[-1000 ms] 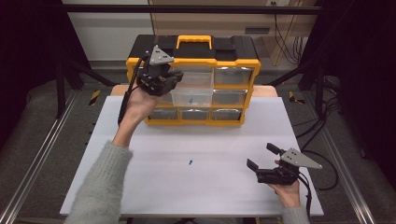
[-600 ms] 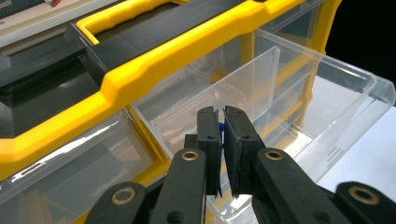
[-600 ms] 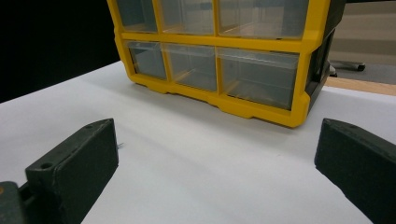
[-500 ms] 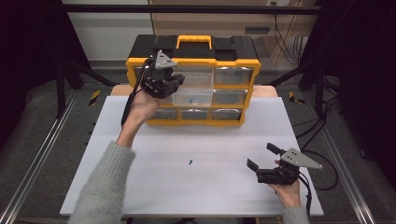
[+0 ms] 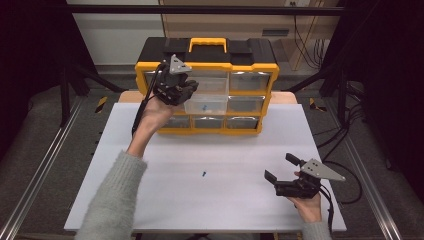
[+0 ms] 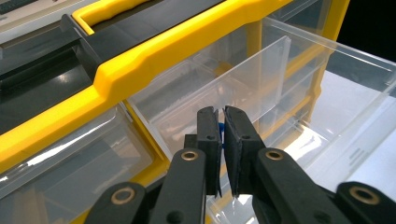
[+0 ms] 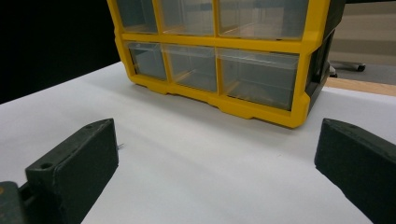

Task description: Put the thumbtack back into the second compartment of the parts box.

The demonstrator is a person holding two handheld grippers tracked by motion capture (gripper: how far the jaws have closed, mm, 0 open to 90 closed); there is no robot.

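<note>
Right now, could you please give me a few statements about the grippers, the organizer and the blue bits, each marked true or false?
1. The left gripper pinches a small blue piece over an open drawer. True.
2. The right gripper is shut on a screw. False: its jaws are wide apart and hold nothing.
3. A blue piece lies on the table. True.
4. The organizer is red. False: it is yellow and black.
5. The open drawer already holds a blue piece. True.

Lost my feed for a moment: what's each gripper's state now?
Left gripper: shut on a small blue piece, over the open drawer.
Right gripper: open, holding nothing.
</note>
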